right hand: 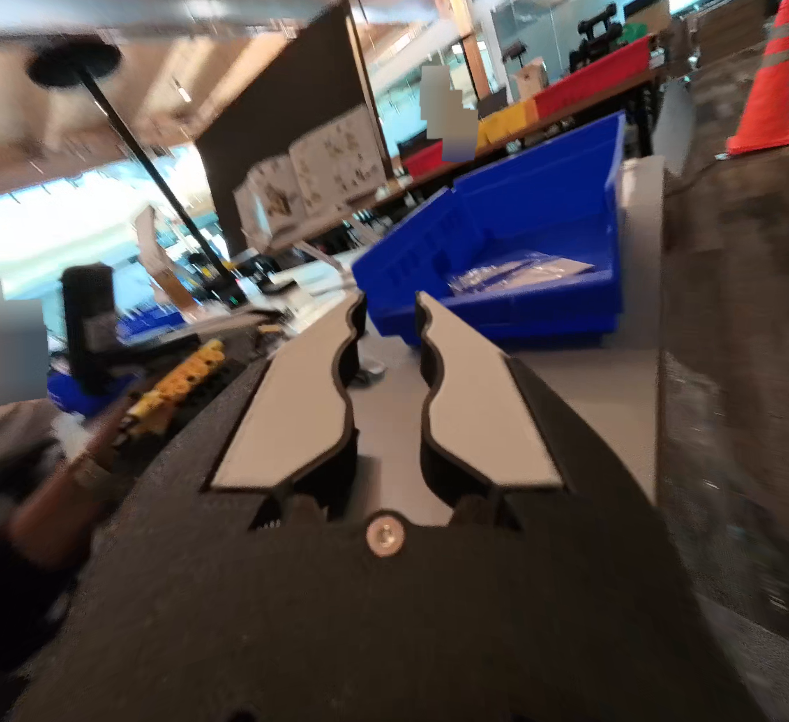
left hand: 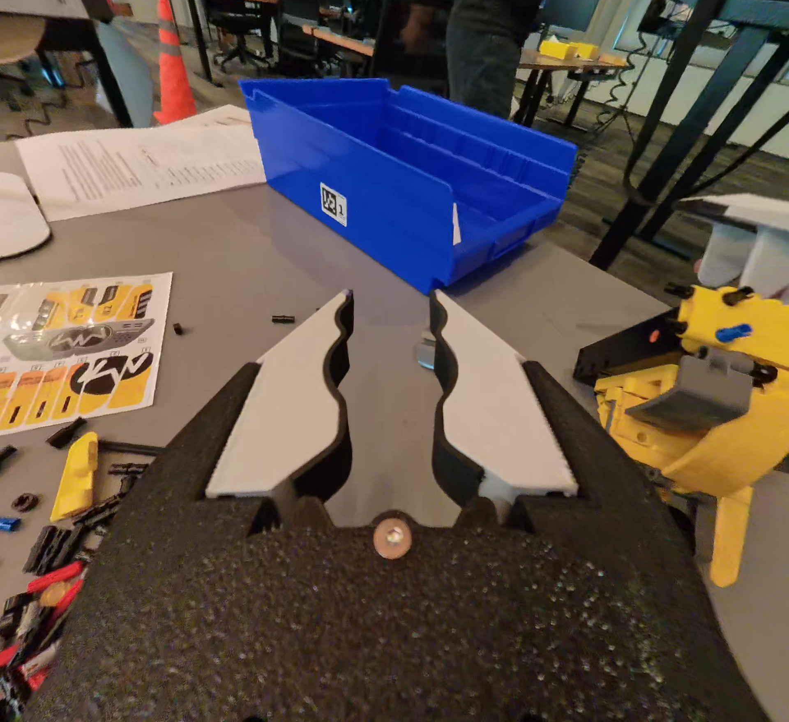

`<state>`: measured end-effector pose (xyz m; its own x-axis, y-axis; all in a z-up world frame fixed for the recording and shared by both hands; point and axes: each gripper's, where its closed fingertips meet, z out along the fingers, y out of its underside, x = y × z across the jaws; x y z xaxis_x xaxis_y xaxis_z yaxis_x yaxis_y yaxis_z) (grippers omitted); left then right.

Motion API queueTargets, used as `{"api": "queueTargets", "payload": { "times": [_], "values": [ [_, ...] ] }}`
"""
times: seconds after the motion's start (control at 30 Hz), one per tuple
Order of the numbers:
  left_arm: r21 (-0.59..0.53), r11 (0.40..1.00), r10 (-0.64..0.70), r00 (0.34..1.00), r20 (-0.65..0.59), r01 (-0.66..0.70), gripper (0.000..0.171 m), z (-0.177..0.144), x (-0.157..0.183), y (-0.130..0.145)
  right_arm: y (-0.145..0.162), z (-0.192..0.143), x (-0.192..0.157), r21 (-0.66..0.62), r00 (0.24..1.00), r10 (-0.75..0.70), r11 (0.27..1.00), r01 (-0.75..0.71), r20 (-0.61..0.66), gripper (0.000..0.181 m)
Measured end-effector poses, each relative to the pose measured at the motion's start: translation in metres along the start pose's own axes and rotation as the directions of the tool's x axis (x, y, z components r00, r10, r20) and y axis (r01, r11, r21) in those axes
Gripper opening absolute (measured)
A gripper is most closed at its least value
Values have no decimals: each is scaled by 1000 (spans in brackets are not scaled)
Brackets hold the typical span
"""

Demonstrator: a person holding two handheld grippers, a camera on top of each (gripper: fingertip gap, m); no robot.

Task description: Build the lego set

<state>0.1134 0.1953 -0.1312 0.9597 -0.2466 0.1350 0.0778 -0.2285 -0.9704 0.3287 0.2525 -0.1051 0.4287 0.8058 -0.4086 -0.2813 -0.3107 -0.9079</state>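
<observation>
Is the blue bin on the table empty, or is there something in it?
Not empty. The right wrist view shows clear plastic bags lying on the floor of the blue bin; what the bags hold cannot be told.

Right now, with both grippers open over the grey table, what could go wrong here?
1. The blue bin sits near the table's corner; a push from the left gripper might slide it off.
2. The yellow brick-built model beside that gripper could get knocked.
3. The right wrist view is blurred, so the right gripper may misjudge the small metal piece.
</observation>
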Motion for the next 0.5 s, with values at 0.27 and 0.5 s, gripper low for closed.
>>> {"api": "queueTargets", "payload": {
  "times": [0.27, 0.5],
  "values": [
    [-14, 999, -37, 997, -69, 36, 34, -1, 9, 3, -17, -11, -11, 160, 996, 35, 986, -47, 77, 21],
    [-23, 994, -111, 988, -105, 110, 34, -1, 11, 5, -21, -15, -11, 189, 993, 59, 979, -78, 106, 22]
  ]
}}
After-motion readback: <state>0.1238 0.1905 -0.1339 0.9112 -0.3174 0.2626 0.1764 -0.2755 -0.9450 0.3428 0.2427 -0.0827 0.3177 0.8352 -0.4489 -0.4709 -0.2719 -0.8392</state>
